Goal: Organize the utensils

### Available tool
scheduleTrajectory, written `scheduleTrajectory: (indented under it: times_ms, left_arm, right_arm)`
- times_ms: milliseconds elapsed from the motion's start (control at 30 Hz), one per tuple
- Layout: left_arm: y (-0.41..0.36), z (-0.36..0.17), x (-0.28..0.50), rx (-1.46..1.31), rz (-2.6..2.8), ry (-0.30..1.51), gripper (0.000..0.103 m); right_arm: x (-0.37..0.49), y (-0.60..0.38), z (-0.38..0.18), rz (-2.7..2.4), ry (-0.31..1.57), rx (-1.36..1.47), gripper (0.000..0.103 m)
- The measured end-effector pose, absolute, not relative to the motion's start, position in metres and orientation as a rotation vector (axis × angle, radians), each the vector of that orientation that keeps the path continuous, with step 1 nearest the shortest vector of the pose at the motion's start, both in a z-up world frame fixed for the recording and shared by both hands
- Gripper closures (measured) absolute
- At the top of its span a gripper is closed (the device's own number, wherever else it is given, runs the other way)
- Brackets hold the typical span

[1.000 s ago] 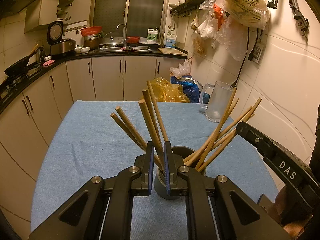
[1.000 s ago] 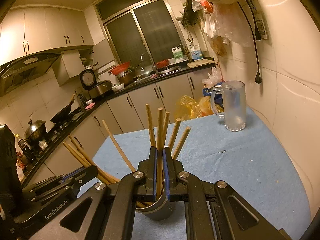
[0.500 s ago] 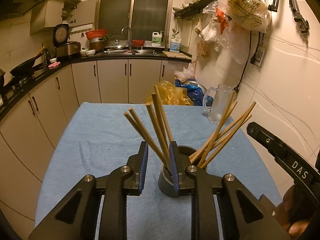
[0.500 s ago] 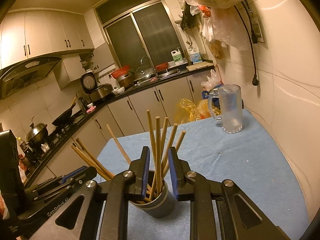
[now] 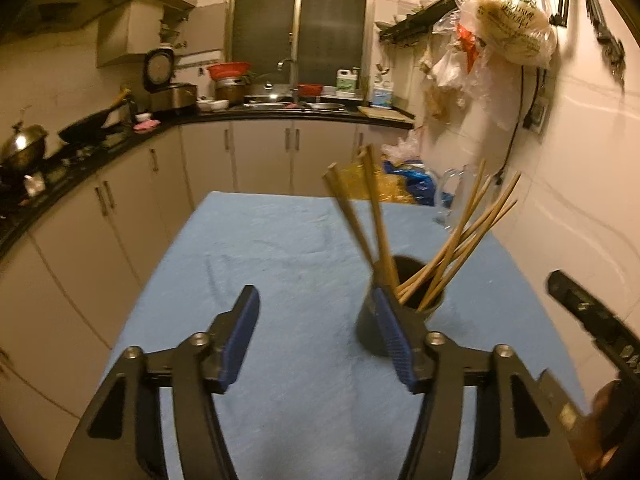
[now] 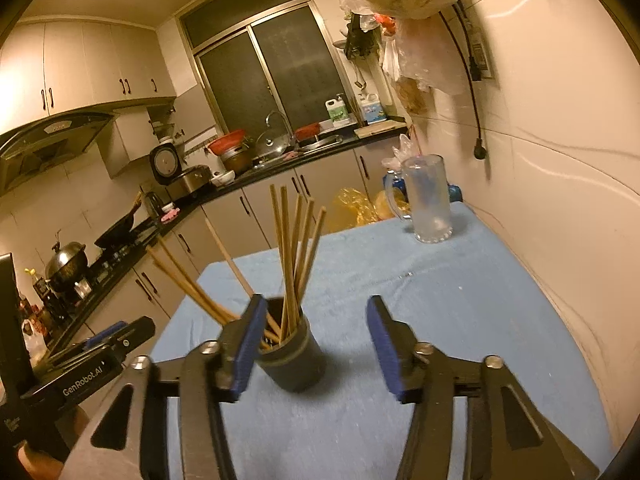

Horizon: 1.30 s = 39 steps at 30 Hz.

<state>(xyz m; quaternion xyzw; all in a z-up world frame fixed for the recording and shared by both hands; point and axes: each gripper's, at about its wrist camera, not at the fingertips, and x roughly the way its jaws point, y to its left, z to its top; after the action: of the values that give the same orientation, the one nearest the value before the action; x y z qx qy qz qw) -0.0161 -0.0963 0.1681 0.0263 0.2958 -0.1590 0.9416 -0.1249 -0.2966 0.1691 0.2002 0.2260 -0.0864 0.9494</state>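
Observation:
A dark round holder [image 5: 400,304] stands on the blue tablecloth [image 5: 280,248] with several wooden chopsticks [image 5: 452,244] fanned out in it. It also shows in the right wrist view [image 6: 296,360], chopsticks [image 6: 294,256] upright. My left gripper [image 5: 320,344] is open and empty; its right finger is just in front of the holder. My right gripper [image 6: 312,352] is open and empty, the holder behind its left finger. Each gripper shows at the edge of the other's view.
A glass mug [image 6: 428,200] stands at the table's far right by the wall. Yellow and blue plastic bags [image 5: 404,184] lie beyond the far edge. Kitchen cabinets and counter [image 5: 120,160] run along the left and back. Bags [image 5: 508,28] hang on the right wall.
Both grippers opened wide, let go of the chopsticks and drew back from the holder. The left shifted left, the right shifted right. The chopsticks now stand loose in the holder.

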Motion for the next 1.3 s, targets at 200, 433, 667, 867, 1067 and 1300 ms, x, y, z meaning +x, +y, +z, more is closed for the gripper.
scheduleTrajectory:
  times_ms: [200, 433, 667, 867, 1067, 1300]
  left_arm:
    - [-0.073, 0.152, -0.050, 0.047, -0.289, 0.621, 0.031]
    - [-0.053, 0.143, -0.090, 0.055, -0.265, 0.615, 0.023]
    - [-0.041, 0.137, -0.120, 0.074, -0.214, 0.619, 0.013]
    - [-0.034, 0.133, -0.146, 0.130, -0.184, 0.622, 0.006]
    - [-0.030, 0.126, -0.171, 0.183, -0.109, 0.594, 0.006]
    - [-0.021, 0.114, -0.173, 0.199, -0.028, 0.605, 0.006]
  right_arm:
    - [-0.153, -0.277, 0.157, -0.172, 0.499, 0.389, 0.030]
    - [-0.182, -0.257, 0.142, -0.180, 0.536, 0.369, 0.025]
    - [-0.216, -0.231, 0.135, -0.183, 0.552, 0.311, 0.022]
    - [-0.238, -0.212, 0.135, -0.204, 0.540, 0.252, 0.017]
    - [-0.242, -0.200, 0.134, -0.225, 0.521, 0.166, 0.016]
    - [-0.237, -0.195, 0.126, -0.214, 0.561, 0.157, 0.015]
